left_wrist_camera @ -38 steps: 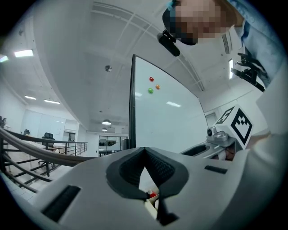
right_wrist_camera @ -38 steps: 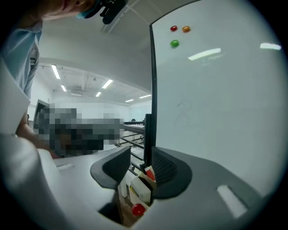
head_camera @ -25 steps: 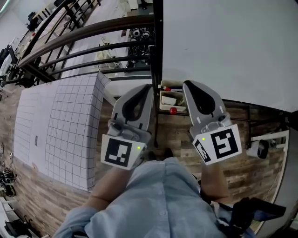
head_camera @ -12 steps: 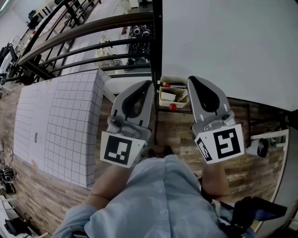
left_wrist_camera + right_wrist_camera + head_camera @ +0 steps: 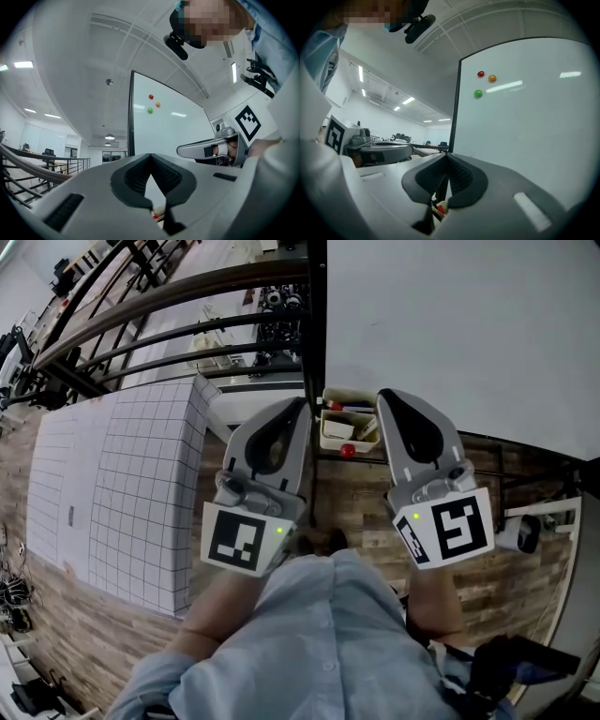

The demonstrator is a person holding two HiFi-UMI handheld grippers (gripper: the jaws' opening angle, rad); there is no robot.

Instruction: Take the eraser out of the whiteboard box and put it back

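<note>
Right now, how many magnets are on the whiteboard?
3. Red magnet topmost, orange magnet just right of it, green magnet below the red. Lower part of the whiteboard is hidden, so more may exist.

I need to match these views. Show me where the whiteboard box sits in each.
Head view: box centre, at the board's lower corner.
Left gripper view: box sliver bottom centre, under the jaws.
Right gripper view: box sliver low, left of centre, under the jaws.
Shared landmark: the board's black frame edge.
</note>
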